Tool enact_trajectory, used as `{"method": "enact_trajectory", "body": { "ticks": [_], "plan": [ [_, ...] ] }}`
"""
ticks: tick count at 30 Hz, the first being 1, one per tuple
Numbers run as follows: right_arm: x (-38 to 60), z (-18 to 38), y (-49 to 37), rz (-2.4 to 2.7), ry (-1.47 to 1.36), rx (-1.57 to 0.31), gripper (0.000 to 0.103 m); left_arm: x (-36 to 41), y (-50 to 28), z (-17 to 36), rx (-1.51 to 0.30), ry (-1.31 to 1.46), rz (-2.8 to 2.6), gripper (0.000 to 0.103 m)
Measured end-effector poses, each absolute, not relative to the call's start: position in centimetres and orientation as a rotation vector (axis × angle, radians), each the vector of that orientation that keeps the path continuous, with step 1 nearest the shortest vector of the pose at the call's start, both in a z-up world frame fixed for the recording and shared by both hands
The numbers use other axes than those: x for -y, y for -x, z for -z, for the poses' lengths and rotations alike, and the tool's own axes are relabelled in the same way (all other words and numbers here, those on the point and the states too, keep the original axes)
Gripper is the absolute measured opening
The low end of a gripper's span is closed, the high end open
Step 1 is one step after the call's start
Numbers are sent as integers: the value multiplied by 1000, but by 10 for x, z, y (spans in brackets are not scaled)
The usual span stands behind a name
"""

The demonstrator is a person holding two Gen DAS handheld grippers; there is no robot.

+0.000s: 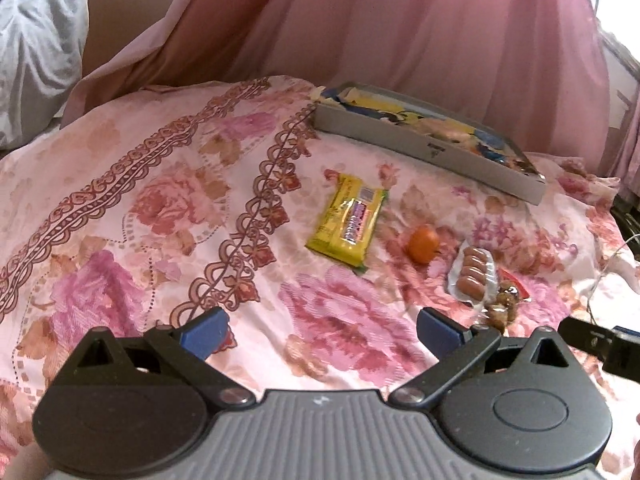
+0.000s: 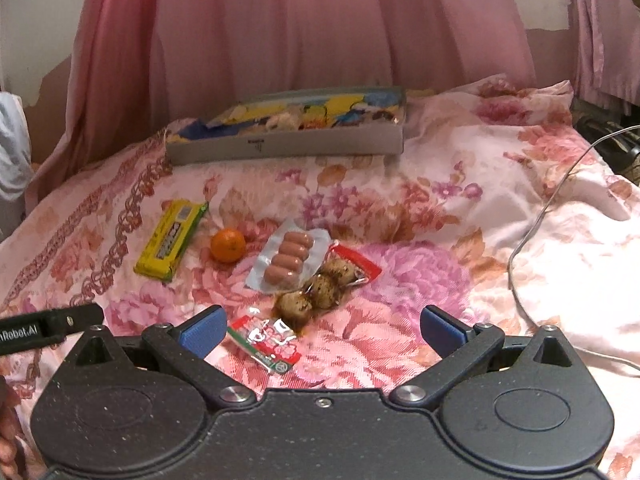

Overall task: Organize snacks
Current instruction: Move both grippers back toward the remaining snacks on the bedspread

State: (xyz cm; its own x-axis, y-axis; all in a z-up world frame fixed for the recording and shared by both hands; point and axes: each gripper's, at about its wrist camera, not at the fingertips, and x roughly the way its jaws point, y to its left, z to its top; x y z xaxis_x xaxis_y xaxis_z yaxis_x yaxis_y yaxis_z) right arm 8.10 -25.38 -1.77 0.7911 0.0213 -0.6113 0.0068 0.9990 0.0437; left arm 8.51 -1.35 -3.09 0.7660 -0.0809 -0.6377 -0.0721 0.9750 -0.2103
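Here, yellow snack pkt (image 1: 346, 224), unopened.

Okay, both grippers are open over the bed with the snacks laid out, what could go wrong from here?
1. The orange sits on soft, rumpled bedding; a nudge may send it rolling.
2. The sausage pack and the vacuum-packed eggs lie touching or overlapping, so the right gripper might drag both at once.
3. A white cable trails across the quilt on the right and could snag.

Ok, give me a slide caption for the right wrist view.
Open right tongs hover over the floral bedspread, facing yellow snack pack, orange, sausages and tray.
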Motion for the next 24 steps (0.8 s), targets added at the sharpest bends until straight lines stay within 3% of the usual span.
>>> {"method": "enact_trajectory", "body": {
  "ticks": [24],
  "plan": [
    [238,40,-126,42,30,-645,102,13,-153,44,-676,170,62,102]
  ]
}}
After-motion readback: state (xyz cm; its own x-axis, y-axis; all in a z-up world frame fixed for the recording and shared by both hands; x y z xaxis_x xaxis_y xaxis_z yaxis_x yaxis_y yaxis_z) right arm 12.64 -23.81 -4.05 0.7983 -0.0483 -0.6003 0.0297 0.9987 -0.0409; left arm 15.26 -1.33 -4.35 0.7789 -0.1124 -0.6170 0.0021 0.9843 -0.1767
